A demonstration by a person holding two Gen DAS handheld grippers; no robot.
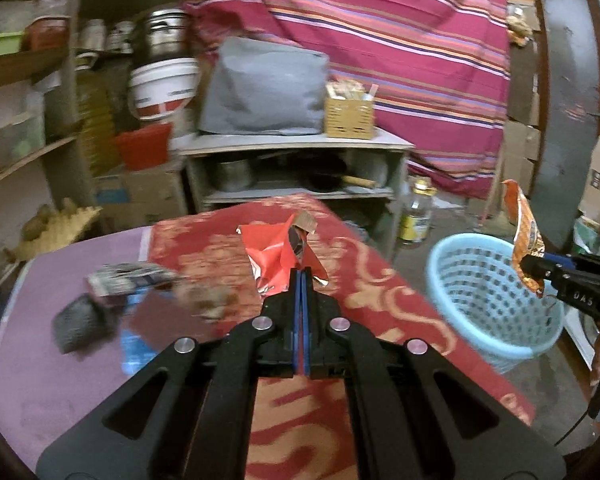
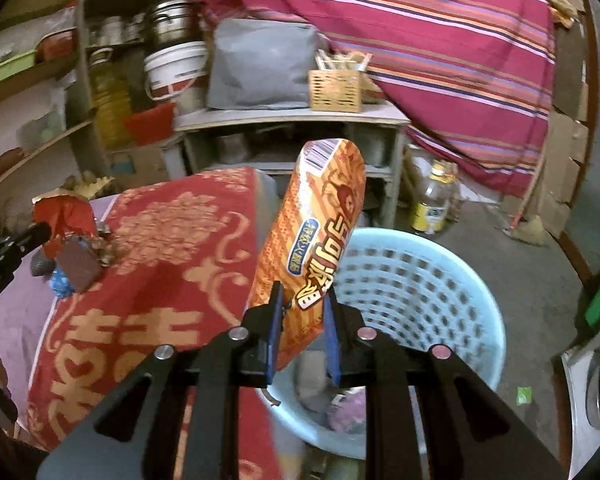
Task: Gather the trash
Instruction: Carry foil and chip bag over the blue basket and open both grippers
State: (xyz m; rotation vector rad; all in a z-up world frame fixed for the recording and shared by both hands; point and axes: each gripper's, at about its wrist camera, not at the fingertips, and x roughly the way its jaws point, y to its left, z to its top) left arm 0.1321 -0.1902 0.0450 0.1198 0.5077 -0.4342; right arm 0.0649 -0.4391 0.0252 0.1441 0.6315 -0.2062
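- The table [image 1: 80, 380] is partly covered by a red cloth [image 1: 380, 288] patterned in gold; its right edge drops to the floor, where a light-blue basket [image 2: 432, 280] stands just beside it, with open floor to the basket's right.
- The basket's mouth is unobstructed from above (some scraps already lie at its bottom).
- The right hand-held gripper [image 2: 300, 300] has its jaws narrowed onto an orange snack wrapper [image 2: 320, 216], held above the basket's near rim.
- The wrapper carries a barcode at its top end and large Chinese lettering I cannot read for certain.
- The left hand-held gripper [image 1: 301, 276] is fully closed, pinching a crumpled red wrapper [image 1: 276, 252] above the cloth.
- More trash [image 1: 128, 280], blurred, lies on the table's left part.
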